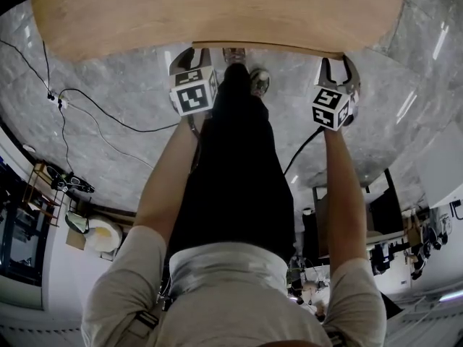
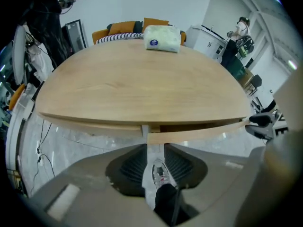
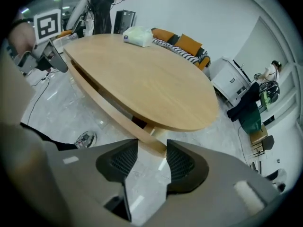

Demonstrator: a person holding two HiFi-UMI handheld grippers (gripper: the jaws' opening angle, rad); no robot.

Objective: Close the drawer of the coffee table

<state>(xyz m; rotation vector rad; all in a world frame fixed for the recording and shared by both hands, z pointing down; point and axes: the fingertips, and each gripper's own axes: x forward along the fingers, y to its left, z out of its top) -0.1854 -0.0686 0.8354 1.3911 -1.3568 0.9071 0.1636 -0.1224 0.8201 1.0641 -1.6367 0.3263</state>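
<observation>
Coffee table [image 1: 217, 13] first: its oval wooden top fills the upper part of the head view, with a soft pack of tissues [image 2: 162, 38] lying at the far side, well clear of your work. Under the near rim the drawer [image 2: 199, 134] stands a little way out, a dark slit showing behind its pale front panel, so the closing push looks barely begun or not yet begun. You have one tool at each end of that panel, which is the right setup. Press both ends together and straight in, level with the panel, so the drawer does not skew on its runners or let a tip slide under the top. The left gripper [image 2: 154, 148] has its jaws parted by a narrow gap and grips nothing. The panel's left end sits just ahead of its tips, and I cannot tell whether they touch. The right gripper [image 3: 151, 148] is open somewhat wider, also with nothing clamped, and the panel's right end [image 3: 150, 143] sits in the mouth between its tips. I would leave both claws as they are and shove with the tips.
</observation>
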